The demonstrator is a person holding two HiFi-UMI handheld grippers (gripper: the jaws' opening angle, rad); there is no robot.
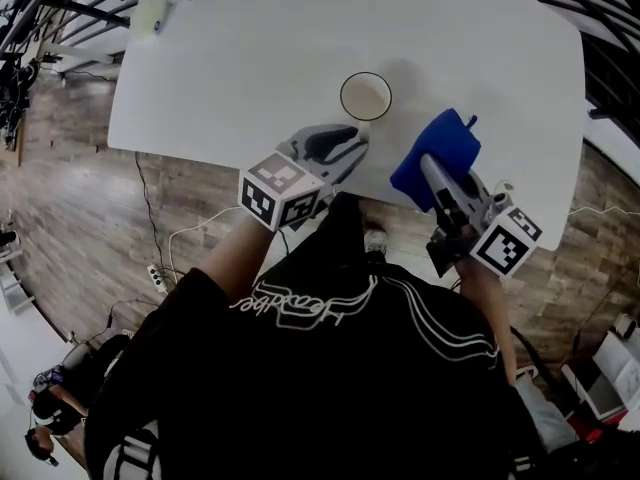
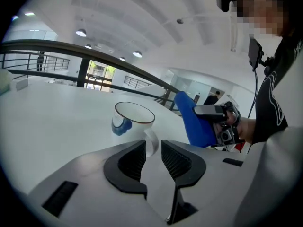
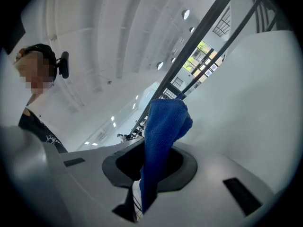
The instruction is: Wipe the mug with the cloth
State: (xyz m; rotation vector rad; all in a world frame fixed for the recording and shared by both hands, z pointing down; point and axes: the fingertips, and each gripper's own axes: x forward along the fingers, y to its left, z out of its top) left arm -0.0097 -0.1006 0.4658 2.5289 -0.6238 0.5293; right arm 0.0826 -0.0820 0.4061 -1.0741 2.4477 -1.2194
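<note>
one white ceramic mug (image 1: 365,96) near the white desk's (image 1: 250,58) front edge, just ahead of left gripper (image 2: 152,157), jaws apart, empty; one blue terry cloth (image 3: 163,122) clamped in right gripper (image 3: 150,165).

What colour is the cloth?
The cloth is blue; the right gripper view shows it best.

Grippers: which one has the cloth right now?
The right gripper: its jaws are shut on the blue cloth. The left gripper is open and empty, with the mug just ahead of it.
</note>
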